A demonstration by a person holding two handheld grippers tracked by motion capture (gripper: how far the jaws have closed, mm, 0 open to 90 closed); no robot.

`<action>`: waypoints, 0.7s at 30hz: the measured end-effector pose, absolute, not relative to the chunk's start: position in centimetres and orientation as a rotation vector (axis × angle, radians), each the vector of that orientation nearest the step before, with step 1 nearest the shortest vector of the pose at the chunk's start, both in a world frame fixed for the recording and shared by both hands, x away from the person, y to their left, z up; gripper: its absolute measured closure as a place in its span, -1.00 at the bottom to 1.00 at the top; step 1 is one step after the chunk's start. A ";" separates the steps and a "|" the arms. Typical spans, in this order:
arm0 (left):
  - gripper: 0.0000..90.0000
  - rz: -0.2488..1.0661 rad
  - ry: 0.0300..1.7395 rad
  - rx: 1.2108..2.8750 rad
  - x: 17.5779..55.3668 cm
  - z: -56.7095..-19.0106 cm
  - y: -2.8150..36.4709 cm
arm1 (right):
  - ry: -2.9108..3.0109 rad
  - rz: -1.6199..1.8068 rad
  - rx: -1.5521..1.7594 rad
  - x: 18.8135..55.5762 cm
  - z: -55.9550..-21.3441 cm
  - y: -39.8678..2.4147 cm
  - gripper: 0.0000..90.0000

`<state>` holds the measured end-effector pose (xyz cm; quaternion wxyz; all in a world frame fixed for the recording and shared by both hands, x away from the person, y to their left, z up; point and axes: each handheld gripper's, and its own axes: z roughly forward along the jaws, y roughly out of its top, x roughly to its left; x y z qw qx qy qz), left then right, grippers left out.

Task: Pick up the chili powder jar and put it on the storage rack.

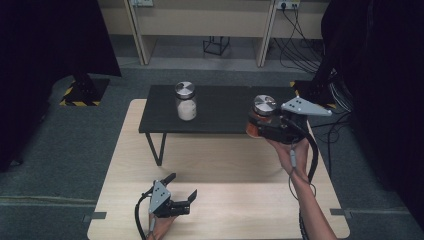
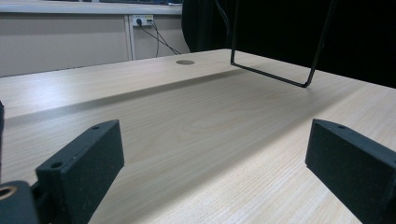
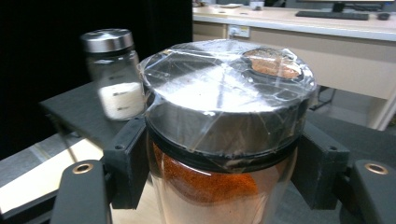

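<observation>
Grey carpet surrounds a light wooden table (image 1: 220, 175) carrying a low black shelf (image 1: 220, 107). High view: right gripper (image 1: 262, 127) is raised beside the shelf's right end, jaws clamped on a jar of orange powder (image 1: 261, 117) with a metal lid. A second jar with white powder (image 1: 185, 101) stands on the shelf, well apart. Left gripper (image 1: 182, 192) rests low on the table, jaws spread wide, nothing between them.

Left gripper view: both black pads (image 2: 84, 165) stand far apart over bare wood; one wire leg of the shelf (image 2: 280, 77) shows ahead.

Right gripper view: pads (image 3: 128, 158) press the orange jar (image 3: 219, 186) just under its lid. Clear film covers the lid (image 3: 224, 93), a detail the high view lacks. The white jar (image 3: 114, 70) stands behind, left.
</observation>
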<state>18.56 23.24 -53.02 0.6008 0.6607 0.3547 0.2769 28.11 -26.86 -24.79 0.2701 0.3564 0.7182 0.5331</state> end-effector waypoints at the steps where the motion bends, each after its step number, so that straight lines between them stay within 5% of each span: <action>1: -0.92 0.642 0.822 1.531 18.6 -53.0 23.2 | 1.932 1.433 0.967 28.3 -24.7 -26.7 -0.32; 21: -0.92 0.638 0.822 1.530 18.6 -53.0 23.3 | 1.852 1.348 1.077 33.1 -24.6 -22.8 -0.32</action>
